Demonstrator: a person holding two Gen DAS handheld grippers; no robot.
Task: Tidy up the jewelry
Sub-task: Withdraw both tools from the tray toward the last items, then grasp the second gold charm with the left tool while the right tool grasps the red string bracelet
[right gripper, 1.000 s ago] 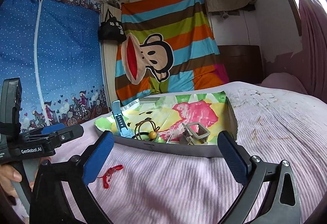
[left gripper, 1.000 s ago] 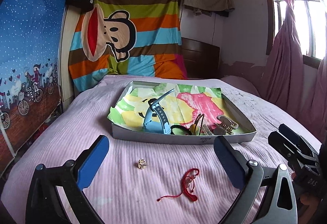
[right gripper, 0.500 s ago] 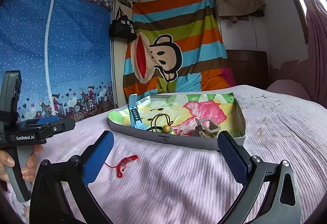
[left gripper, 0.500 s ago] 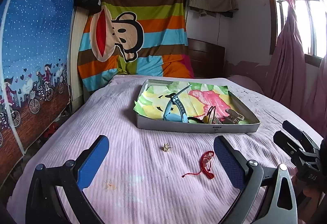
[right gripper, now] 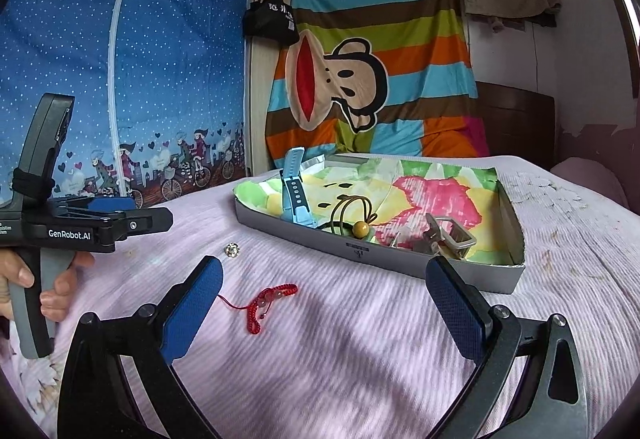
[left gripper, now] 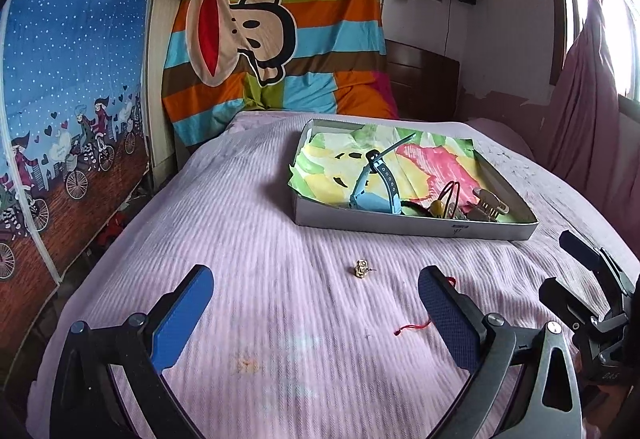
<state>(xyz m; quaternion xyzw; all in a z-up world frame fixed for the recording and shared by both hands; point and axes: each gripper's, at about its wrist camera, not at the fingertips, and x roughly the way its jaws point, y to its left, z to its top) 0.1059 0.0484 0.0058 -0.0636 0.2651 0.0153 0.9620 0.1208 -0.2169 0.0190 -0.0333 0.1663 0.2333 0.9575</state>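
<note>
While both tools hang above the bed, findings are as follows.

Location: red braided cord bracelet (right gripper: 267, 301) lies loose on the pink ribbed bedspread (right gripper: 360, 351), in front of the shallow grey cardboard tray (right gripper: 372, 253) and apart from it; small gold-coloured ear stud (left gripper: 361, 268) lies on the same bedspread, well apart from the bracelet.

Tray contents: light blue rubber watch strap (right gripper: 292, 195), dark elastic hair tie with yellow bead (right gripper: 360, 227) and beige plastic hair claw (right gripper: 448, 239), all resting on colourful printed paper lining.

Left gripper (left gripper: 312, 313): fingers spread wide, holding nothing, stud ahead between them.

Right gripper (right gripper: 320, 309): fingers spread wide, holding nothing, bracelet just ahead near the left blue pad.

Handling, bracelet: judged very light, limp and non-fragile; it will droop and trail its thin tail. Best hold judged to be the thicker knotted middle, not the loose thread end.

Handling, stud: judged tiny, hard and smooth, likely to sink into the soft cover or roll; take it across the wider head, not the pin.

Risk: soft bedding may yield beneath the pads, so a pinch could catch fabric.
</note>
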